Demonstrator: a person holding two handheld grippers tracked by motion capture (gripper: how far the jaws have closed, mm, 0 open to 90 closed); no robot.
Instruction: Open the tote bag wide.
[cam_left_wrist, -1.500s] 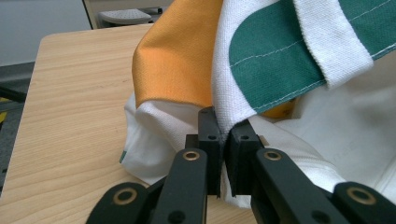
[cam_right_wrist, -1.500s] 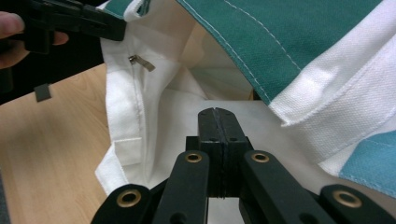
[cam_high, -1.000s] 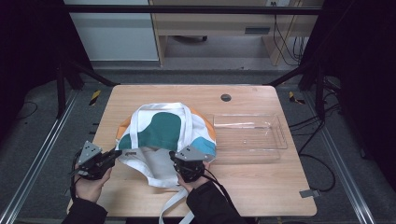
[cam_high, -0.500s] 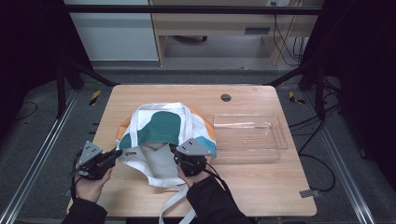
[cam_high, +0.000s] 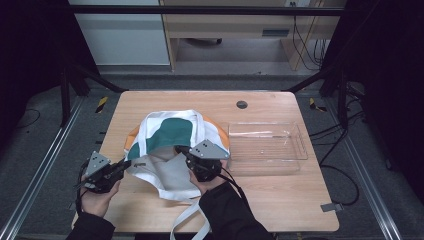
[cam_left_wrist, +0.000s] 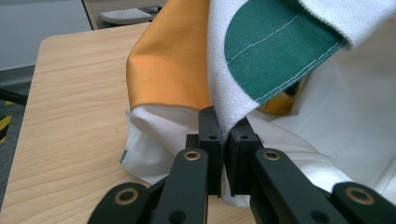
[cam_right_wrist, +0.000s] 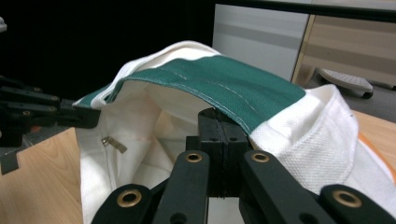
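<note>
White-and-green tote bag (cam_high: 172, 137) — its rim clamped by left gripper (cam_high: 126, 165) and right gripper (cam_high: 181, 150).

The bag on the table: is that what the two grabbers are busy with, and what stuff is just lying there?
Part of the job:
- cloth bag, its rim held up
- left gripper, fingers shut on the bag's rim
- right gripper, fingers shut on the rim too

Just lying about:
- clear plastic tray, right of the bag
- table
</note>
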